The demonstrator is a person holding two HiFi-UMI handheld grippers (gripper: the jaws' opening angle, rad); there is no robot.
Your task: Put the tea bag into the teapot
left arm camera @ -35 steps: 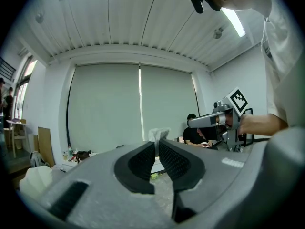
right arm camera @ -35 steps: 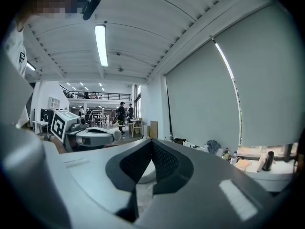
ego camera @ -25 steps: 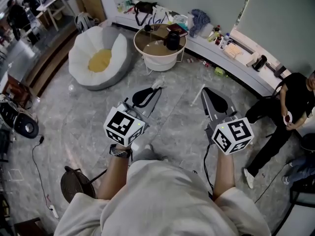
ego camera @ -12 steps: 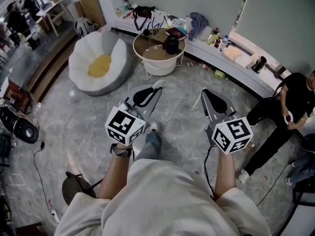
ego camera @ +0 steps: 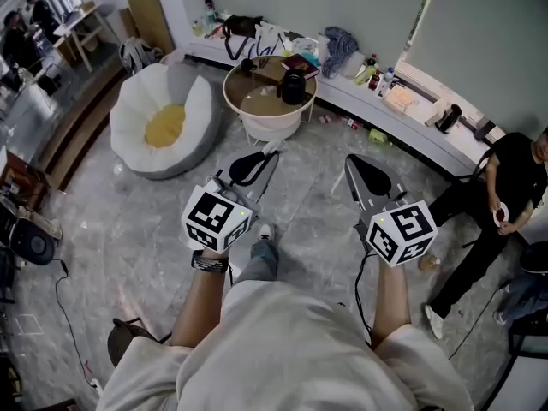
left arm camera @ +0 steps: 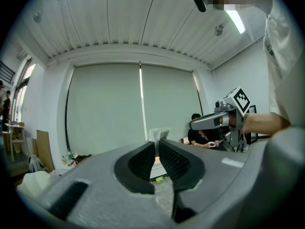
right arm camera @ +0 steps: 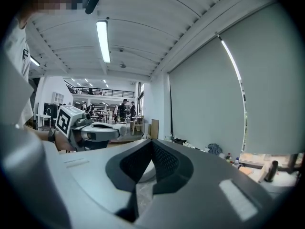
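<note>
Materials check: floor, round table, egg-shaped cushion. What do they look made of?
Floor: grey veined stone or stone-look tile, smooth with a slight sheen.
Round table: glossy brown top that reflects light, glass or lacquered wood, can't tell; white base, painted metal or plastic.
Egg-shaped cushion: matte fabric, white with a yellow centre, soft by its sagging rim.

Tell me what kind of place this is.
Probably a shared workspace's lounge corner: an egg-shaped beanbag, a round side table, and people at desks beyond.
</note>
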